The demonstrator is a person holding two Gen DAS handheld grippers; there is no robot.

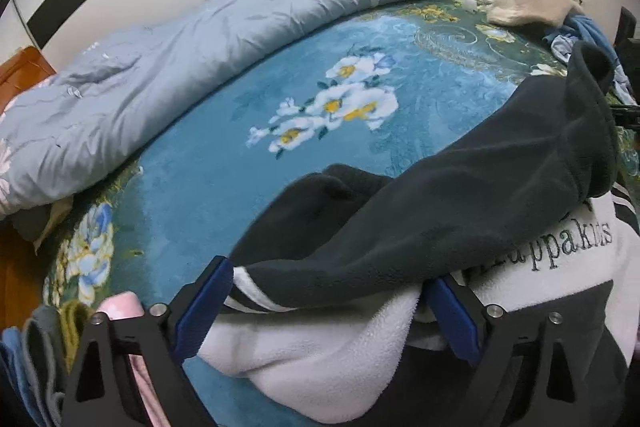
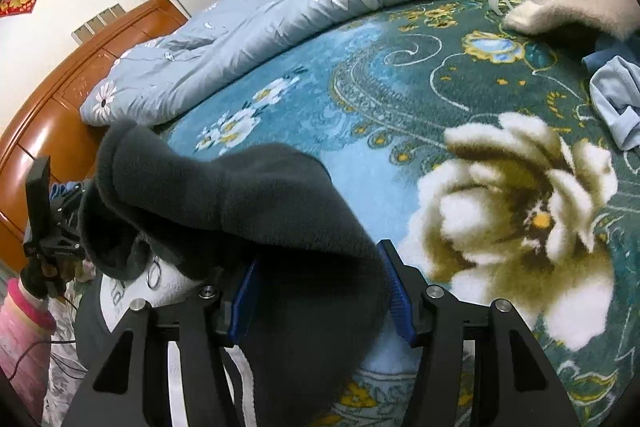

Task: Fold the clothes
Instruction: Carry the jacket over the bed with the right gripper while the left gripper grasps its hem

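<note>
The fleece top (image 1: 420, 219) lies bunched on the bed blanket (image 1: 224, 163). The left gripper (image 1: 328, 303) and the right gripper (image 2: 316, 291) both stand wide apart around its cloth, not pinching. It looks like the fold's start; next, pinch and spread it flat.

Both wrist cams low, close over the bed blanket (image 1: 224, 163), facing the wardrobe; both share the dark fleece (image 2: 256, 203) and quilt (image 1: 132, 83).

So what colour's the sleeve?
Dark grey sleeve, clearest in the right wrist view.
</note>
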